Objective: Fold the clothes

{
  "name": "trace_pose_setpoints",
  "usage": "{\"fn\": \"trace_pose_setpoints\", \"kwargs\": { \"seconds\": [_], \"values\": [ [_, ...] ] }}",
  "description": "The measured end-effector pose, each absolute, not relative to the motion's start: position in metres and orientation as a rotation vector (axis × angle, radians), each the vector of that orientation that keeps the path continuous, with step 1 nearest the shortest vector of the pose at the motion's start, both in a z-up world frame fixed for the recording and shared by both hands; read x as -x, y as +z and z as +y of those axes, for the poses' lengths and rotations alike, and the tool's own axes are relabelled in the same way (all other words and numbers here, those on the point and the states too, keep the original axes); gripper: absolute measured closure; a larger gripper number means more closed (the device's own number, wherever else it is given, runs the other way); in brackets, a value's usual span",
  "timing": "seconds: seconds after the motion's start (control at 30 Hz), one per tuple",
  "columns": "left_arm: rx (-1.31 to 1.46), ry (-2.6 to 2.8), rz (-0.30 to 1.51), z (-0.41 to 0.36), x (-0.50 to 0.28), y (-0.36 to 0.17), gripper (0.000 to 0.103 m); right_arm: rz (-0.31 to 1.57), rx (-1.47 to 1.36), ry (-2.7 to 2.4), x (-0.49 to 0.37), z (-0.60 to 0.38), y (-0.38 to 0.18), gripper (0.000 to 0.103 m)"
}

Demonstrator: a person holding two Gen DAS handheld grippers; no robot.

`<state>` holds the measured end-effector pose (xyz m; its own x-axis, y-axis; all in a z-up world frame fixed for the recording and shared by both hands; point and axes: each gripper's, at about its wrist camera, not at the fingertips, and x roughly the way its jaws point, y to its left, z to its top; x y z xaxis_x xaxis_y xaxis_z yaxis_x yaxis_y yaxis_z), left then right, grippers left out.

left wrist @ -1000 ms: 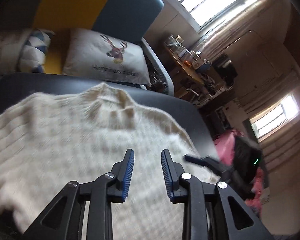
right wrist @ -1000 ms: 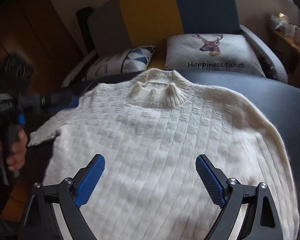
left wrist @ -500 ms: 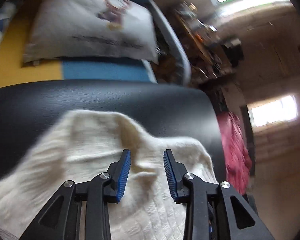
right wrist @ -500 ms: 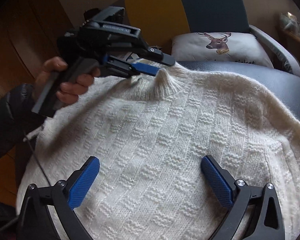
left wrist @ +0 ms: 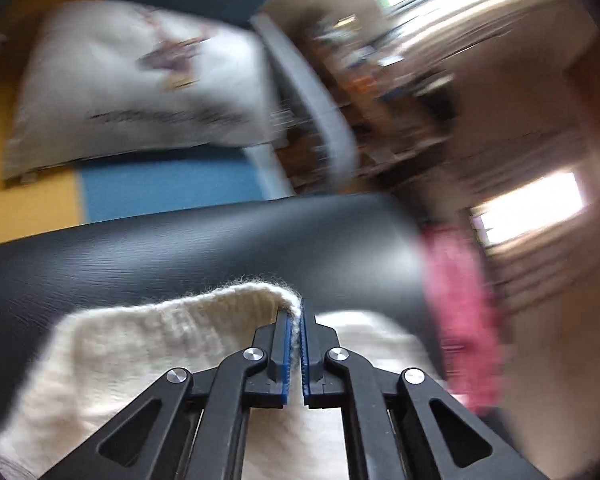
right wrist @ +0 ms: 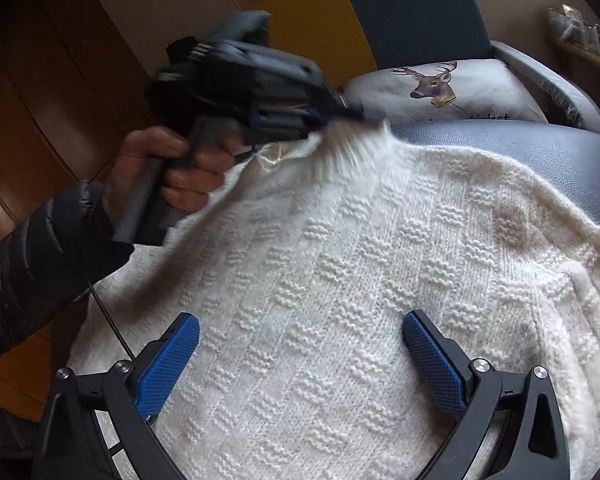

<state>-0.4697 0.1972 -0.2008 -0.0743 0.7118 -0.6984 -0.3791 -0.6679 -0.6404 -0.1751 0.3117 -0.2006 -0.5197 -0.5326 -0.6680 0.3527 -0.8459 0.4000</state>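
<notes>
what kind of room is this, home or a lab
Most likely a home living room. A sofa in yellow and blue panels stands behind the dark padded surface, a deer-print cushion rests on it, and a white knit sweater is spread out for folding.

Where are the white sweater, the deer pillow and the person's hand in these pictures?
white sweater (right wrist: 340,280): right wrist view, on the knitted body.
deer pillow (right wrist: 484,92): right wrist view, on the pale fabric beside the deer print.
hand (right wrist: 168,172): right wrist view, on the knuckles wrapped around the tool handle.
</notes>
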Motion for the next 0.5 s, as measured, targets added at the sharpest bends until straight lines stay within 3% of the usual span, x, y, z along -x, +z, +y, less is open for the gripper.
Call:
{"fn": "trace_pose_setpoints", "kwargs": {
  "seconds": [0.13, 0.23, 0.3, 0.5],
  "values": [
    [1.445, 1.843, -0.399, 0.200, 0.469, -0.200, 0.099, -0.288, -1.136, -2.350, 0.174, 0.312, -0.201, 0.000],
    [1.407, 1.868, -0.450, 0.183, 0.460, -0.180, 0.087, -0.278, -1.143, -2.350, 0.174, 0.311, -0.200, 0.000],
    [1.339, 1.936, -0.512, 0.154, 0.447, -0.164, 0.086, -0.288, -1.146, -2.340, 0.174, 0.313, -0.199, 0.000],
    [1.270, 2.240, -0.347, 0.078, 0.372, -0.153, 0.086, -0.489, -1.153, -2.208, 0.213, 0.313, -0.166, 0.000]
  ]
}}
